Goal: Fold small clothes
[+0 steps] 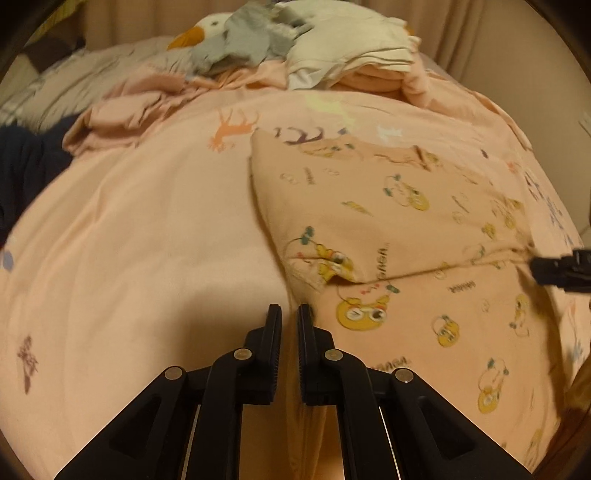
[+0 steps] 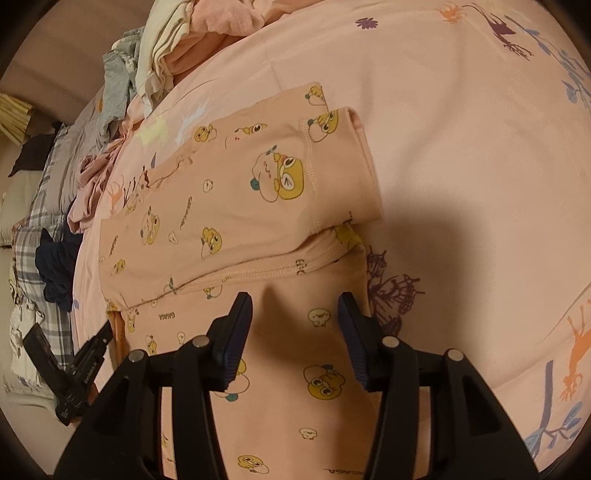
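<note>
A small peach garment with yellow cartoon prints (image 1: pixel 406 229) lies partly folded on the pink bedsheet (image 1: pixel 147 221). It also shows in the right wrist view (image 2: pixel 236 206), with a sleeve folded across the body. My left gripper (image 1: pixel 289 314) sits at the garment's left edge with the jaws nearly closed; a strip of fabric runs between the fingers lower down. My right gripper (image 2: pixel 295 306) is open and empty, hovering over the garment's lower part. The right gripper's tip shows at the right edge of the left wrist view (image 1: pixel 554 271). The left gripper shows at the lower left of the right wrist view (image 2: pixel 74 373).
A pile of unfolded clothes, cream (image 1: pixel 351 44) and grey (image 1: pixel 251 40), lies at the far end of the bed with a duck plush (image 1: pixel 207 29). Dark navy clothing (image 1: pixel 26 162) lies at the left. A plaid blanket (image 2: pixel 37 229) lies beside the bed.
</note>
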`<state>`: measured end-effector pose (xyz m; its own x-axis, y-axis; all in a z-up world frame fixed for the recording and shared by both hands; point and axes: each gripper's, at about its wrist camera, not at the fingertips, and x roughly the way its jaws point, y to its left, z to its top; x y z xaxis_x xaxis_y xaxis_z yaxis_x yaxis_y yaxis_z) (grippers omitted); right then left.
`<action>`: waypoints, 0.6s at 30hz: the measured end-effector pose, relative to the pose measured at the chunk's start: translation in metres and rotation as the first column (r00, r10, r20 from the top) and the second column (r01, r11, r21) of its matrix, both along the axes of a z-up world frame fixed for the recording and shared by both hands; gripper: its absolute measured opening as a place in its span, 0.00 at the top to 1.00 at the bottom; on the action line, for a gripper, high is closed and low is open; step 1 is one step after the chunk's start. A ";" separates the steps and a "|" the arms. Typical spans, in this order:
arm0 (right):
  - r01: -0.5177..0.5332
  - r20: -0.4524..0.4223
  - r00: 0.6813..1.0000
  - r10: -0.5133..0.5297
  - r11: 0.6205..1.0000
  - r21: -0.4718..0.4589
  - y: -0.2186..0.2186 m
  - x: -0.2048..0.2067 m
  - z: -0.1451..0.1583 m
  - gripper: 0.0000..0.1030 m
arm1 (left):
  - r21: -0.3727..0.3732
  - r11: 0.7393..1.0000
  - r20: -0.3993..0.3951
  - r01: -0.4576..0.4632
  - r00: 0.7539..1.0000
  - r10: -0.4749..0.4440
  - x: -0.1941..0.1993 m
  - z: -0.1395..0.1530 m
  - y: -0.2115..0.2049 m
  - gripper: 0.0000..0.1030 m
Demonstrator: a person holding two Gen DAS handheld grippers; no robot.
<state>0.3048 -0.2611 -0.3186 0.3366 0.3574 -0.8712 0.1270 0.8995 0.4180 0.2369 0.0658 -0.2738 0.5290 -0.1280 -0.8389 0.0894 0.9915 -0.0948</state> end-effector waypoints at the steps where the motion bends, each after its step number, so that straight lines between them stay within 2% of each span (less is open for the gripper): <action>1: -0.003 -0.001 1.000 0.003 1.000 0.001 0.000 0.000 0.000 0.51 | -0.010 1.000 0.000 0.015 1.000 -0.015 -0.003 0.003 -0.001 0.97; 3: -0.004 -0.003 1.000 0.004 1.000 0.006 -0.001 0.000 0.000 0.51 | -0.030 0.999 -0.011 0.029 1.000 -0.029 -0.007 0.007 -0.002 0.77; 4: -0.004 -0.002 1.000 0.004 1.000 0.009 -0.002 -0.001 0.000 0.51 | -0.047 0.998 -0.020 0.044 0.999 -0.045 -0.008 0.010 -0.004 0.56; 5: -0.004 -0.002 1.000 0.004 1.000 0.010 -0.002 -0.001 -0.001 0.51 | -0.074 0.996 -0.018 0.049 0.999 -0.051 -0.009 0.013 -0.004 0.45; 7: -0.004 -0.004 1.000 0.004 1.000 0.012 -0.002 -0.002 -0.001 0.51 | -0.113 0.993 0.008 0.041 0.999 -0.040 -0.011 0.021 -0.005 0.44; 9: -0.007 -0.005 1.000 0.007 1.000 0.010 -0.001 -0.002 -0.002 0.51 | -0.069 0.997 0.032 0.027 0.999 -0.025 -0.008 0.022 -0.008 0.42; 11: -0.008 -0.006 1.000 0.008 1.000 0.011 0.000 -0.003 -0.001 0.50 | -0.018 1.000 0.016 -0.012 1.000 0.012 0.002 0.012 -0.008 0.42; 15: -0.007 -0.006 1.000 0.007 1.000 0.019 -0.001 -0.005 -0.001 0.50 | -0.015 0.999 -0.028 -0.044 0.999 0.044 0.023 -0.013 -0.008 0.42; 17: -0.005 -0.014 1.000 0.005 1.000 0.020 -0.002 -0.005 -0.001 0.50 | 0.059 0.995 -0.028 -0.081 0.996 0.083 0.033 -0.022 -0.010 0.53; 18: -0.003 -0.014 1.000 0.003 1.000 0.023 -0.002 -0.004 -0.002 0.50 | 0.093 0.990 0.000 -0.103 0.995 0.103 0.036 -0.022 -0.011 0.56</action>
<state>0.3003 -0.2633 -0.3202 0.3228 0.3781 -0.8677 0.1302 0.8903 0.4364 0.2725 0.0552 -0.2954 0.5312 0.0056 -0.8472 -0.0138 0.9999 -0.0021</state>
